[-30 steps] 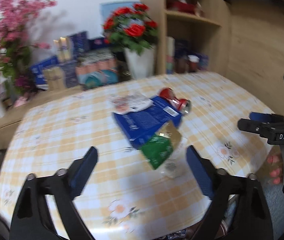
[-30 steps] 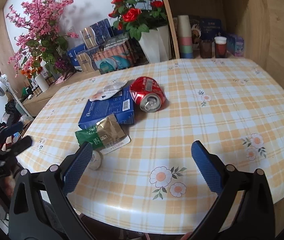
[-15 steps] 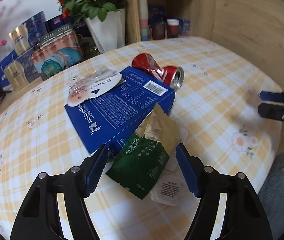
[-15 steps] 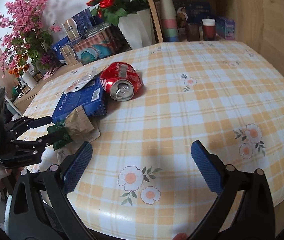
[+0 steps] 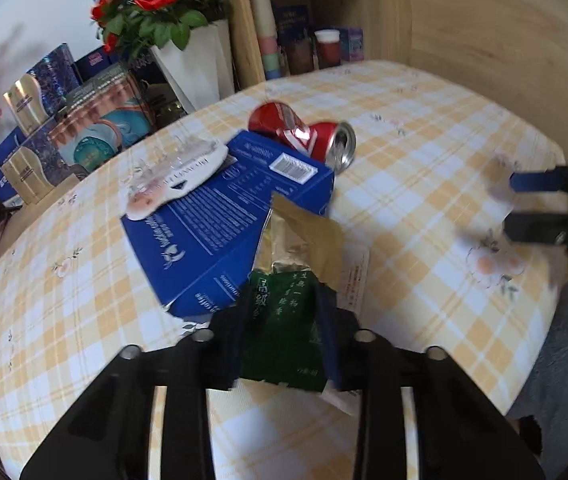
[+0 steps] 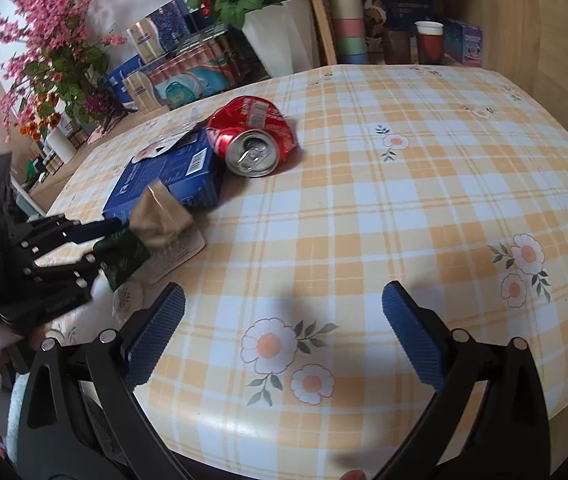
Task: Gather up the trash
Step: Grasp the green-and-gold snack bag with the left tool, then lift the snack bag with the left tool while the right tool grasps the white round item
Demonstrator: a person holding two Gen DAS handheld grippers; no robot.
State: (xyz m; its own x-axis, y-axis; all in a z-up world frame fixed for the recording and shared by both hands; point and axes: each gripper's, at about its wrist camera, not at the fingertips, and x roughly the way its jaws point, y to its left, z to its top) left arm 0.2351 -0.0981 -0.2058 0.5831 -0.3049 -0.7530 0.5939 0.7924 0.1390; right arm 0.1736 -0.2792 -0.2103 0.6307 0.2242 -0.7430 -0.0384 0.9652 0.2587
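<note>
A green packet [image 5: 284, 312] with a gold torn top [image 5: 308, 236] lies near the table's front edge, against a blue box [image 5: 212, 232]. My left gripper [image 5: 282, 320] has its jaws closing on the packet, which is between them, and both pads touch its sides. The right wrist view shows that left gripper [image 6: 108, 242] with the green packet [image 6: 124, 254] in it. A crushed red can [image 6: 252, 136] lies beyond the blue box [image 6: 168, 172]. My right gripper [image 6: 284, 320] hangs open over bare tablecloth with nothing between its fingers.
A clear blister pack [image 5: 176, 168] rests on the box and a white paper slip [image 5: 354, 276] lies under the packet. A small round white lid [image 6: 128, 300] sits near the table edge. A white vase of roses [image 5: 192, 64], stacked cups [image 6: 348, 24] and boxes line the far side.
My left gripper came down and forward onto the green packet and its jaws went from wide to tight around it. The right gripper sank a little toward the table.
</note>
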